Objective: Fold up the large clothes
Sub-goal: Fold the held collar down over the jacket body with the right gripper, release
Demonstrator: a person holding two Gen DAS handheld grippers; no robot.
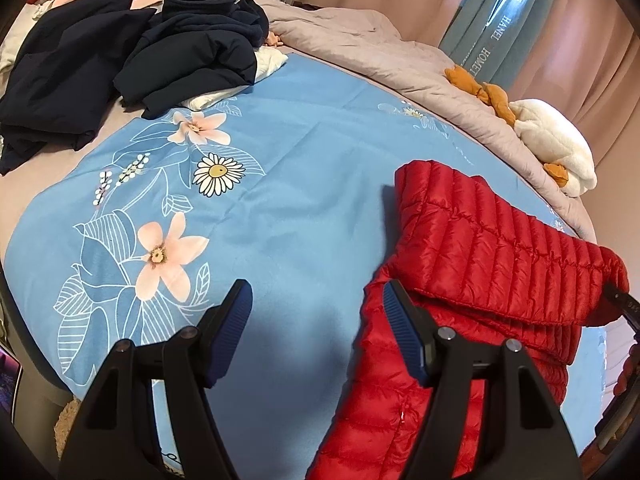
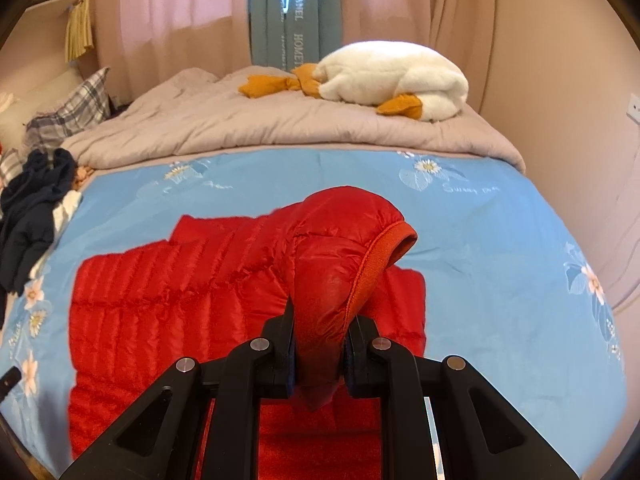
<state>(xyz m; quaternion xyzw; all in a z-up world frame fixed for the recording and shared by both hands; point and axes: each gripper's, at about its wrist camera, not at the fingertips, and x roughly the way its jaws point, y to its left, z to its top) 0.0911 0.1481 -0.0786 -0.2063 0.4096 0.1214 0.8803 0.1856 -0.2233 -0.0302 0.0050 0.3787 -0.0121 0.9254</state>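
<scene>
The red jacket [image 2: 168, 300] lay half folded on the blue sheet [image 2: 480, 240]. My right tongs [image 2: 320, 352] pinched its hood, lifted above the body; next I judged it needed laying flat across. My left tongs [image 1: 316, 320] hovered wide apart beside it, holding nothing.

Red quilted puffer jacket [image 2: 168, 292] lies on blue floral sheet, near edge of bed, partly folded. Body spread flat, horizontal stitch lines visible, one layer doubled over another along hemmed edge. Rounded end section [image 2: 344, 240], orange-red lining showing at bound rim, lifted off body and bunched upright. Left wrist view: jacket [image 1: 480, 248] occupies right near corner.
</scene>
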